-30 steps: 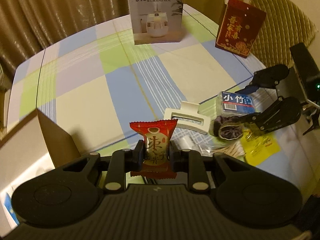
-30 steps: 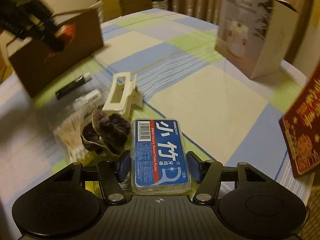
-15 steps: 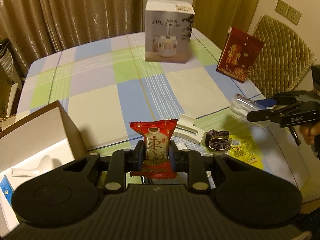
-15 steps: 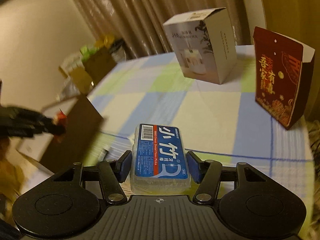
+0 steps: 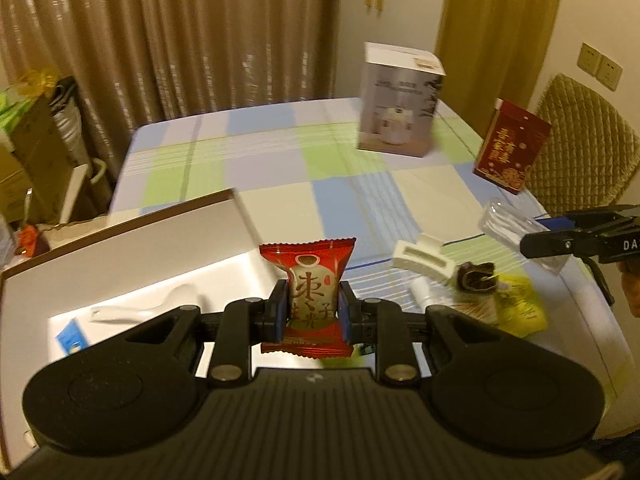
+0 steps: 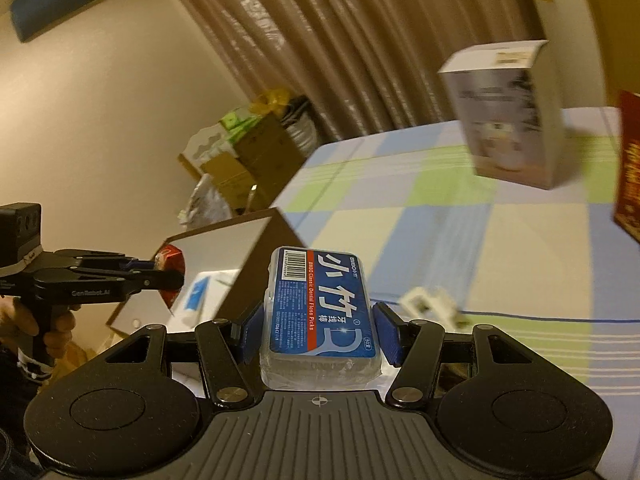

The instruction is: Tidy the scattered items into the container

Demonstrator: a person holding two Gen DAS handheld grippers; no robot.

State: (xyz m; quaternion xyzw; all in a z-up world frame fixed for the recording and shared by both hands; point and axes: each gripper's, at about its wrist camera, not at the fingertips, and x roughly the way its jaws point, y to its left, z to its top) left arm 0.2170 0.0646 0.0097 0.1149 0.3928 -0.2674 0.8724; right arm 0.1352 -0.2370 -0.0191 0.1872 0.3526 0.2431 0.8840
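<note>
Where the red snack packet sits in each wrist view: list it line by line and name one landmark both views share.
Left wrist view: the red snack packet is at centre, upright, clamped by the left gripper, above the open box.
Right wrist view: it is at the left edge, small, at the left gripper's tips, above the same box.
Shared landmark: the white humidifier box standing on the far side of the checked tablecloth.

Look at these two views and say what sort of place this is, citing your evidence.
Probably a home dining room: a table under a checked tablecloth, floor-length curtains behind it, and a quilted chair alongside.
</note>
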